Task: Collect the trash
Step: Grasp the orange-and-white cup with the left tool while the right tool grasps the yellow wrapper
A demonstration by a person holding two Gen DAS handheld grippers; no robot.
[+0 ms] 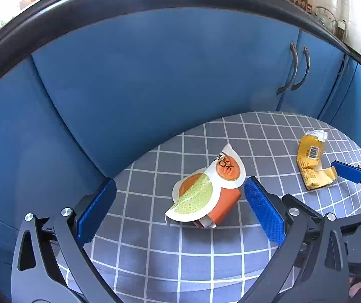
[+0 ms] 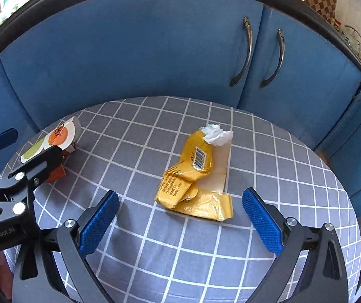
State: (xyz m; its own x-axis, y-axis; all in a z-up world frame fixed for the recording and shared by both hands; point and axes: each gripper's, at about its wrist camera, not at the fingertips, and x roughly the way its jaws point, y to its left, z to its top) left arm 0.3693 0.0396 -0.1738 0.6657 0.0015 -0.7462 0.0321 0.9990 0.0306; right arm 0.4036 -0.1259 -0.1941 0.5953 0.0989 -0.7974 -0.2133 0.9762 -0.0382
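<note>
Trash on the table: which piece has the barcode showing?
The crumpled yellow wrapper, lying in front of the open right gripper. The orange cup, before the left gripper, shows none.

My left gripper stands wide, with the orange cup between the pads and open tile to either side. The right gripper has bare floor before the yellow wrapper. Blue cabinet doors wall off the far side; the grippers crowd each other sideways.
</note>
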